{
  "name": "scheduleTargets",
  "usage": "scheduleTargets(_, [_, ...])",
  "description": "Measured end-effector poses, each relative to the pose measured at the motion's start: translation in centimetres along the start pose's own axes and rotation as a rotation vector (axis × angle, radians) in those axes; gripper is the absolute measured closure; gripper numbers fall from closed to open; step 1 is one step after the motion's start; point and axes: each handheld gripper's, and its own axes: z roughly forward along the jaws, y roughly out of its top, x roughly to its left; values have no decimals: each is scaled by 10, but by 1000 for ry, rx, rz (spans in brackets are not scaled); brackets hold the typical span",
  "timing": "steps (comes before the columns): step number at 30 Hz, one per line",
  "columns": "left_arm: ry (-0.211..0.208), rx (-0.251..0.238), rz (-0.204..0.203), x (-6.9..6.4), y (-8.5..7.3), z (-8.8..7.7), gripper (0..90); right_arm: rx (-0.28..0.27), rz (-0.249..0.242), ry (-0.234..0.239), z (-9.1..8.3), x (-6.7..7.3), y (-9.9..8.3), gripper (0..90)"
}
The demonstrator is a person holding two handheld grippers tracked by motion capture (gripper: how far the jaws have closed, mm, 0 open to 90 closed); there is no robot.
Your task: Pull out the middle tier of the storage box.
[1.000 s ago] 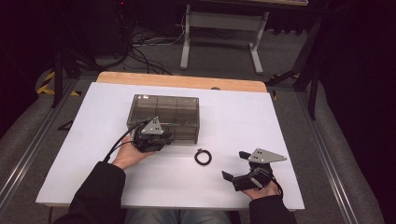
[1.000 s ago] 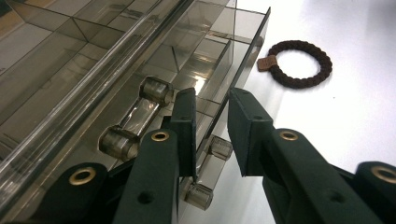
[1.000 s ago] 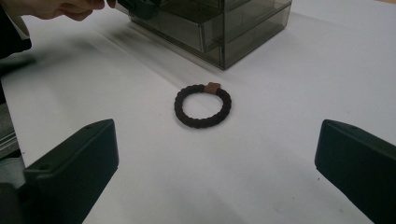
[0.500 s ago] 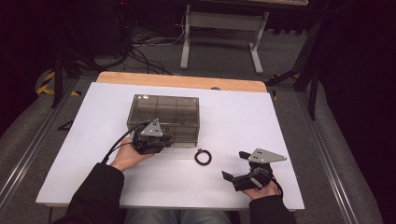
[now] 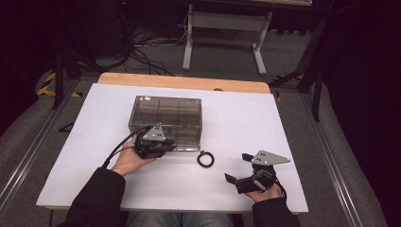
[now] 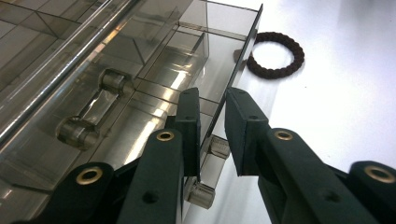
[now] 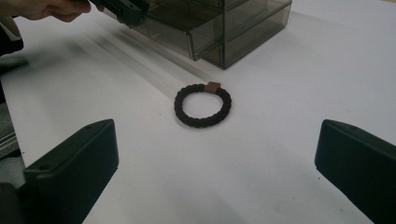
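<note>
I have the left hand-held gripper (image 6: pixel 212 135) pinching the drawer front (image 6: pixel 233 88) of the smoky organizer box (image 5: pixel 165 120), frame centre. Risk: thin panel slips from pads, or whole box drags w/ the pull. Right hand-held gripper (image 7: pixel 217 172) is spread wide, empty. Hair tie (image 7: pixel 203 105) lies nr drawer's path; may snag.

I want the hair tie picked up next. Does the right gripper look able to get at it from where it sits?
Probably yes. The right gripper has its jaws wide open and faces the hair tie, which lies flat on bare white table beside the drawer box. The left gripper is busy on the drawer front, off to the side.
</note>
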Motion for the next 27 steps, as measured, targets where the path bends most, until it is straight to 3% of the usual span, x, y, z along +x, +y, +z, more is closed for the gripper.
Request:
scheduleTargets(22, [-11,-2,-2,-11,-7,-5,755,3,1,3,0,0,0,2])
scheduleTargets(27, [-17,-9,-19,-13,-9,-5,756,4,0,2,1,0,0,2])
